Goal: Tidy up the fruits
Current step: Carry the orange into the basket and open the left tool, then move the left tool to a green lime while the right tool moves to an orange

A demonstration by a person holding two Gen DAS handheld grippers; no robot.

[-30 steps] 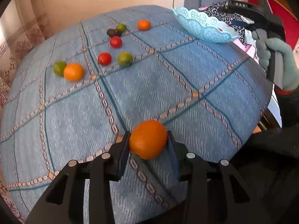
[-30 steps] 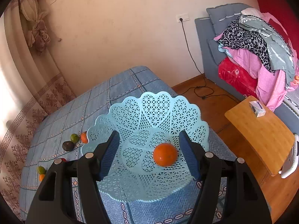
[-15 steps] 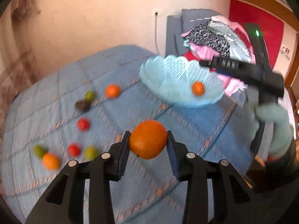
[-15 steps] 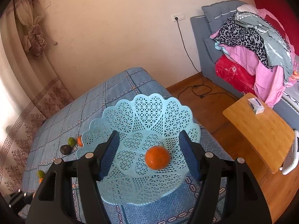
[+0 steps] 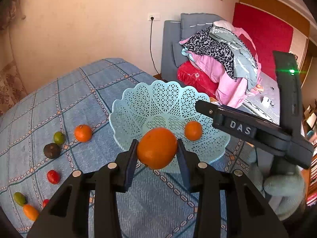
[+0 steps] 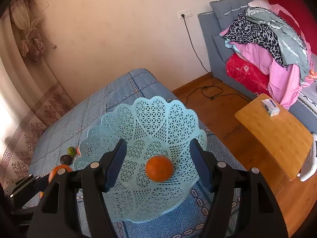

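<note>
My left gripper (image 5: 157, 153) is shut on a large orange (image 5: 157, 150) and holds it in the air just in front of the light-blue lattice basket (image 5: 138, 107). One smaller orange (image 5: 193, 130) lies inside the basket; it also shows in the right wrist view (image 6: 159, 168). My right gripper (image 6: 158, 162) is open and empty, hovering over the basket (image 6: 158, 119). Loose fruit lies on the blue cloth: an orange (image 5: 83, 132), a green fruit (image 5: 58, 137), a dark fruit (image 5: 51, 150) and a red fruit (image 5: 53, 176).
More small fruit lies at the cloth's left edge (image 5: 19, 198). The right gripper's body (image 5: 253, 129) and gloved hand (image 5: 285, 186) are right of the basket. A sofa piled with clothes (image 5: 218, 59) and a wooden side table (image 6: 277, 134) stand beyond the table edge.
My left gripper has lifted the large orange off the cloth and carried it right toward the basket. The right gripper has stayed open over the basket, shifting only slightly.
</note>
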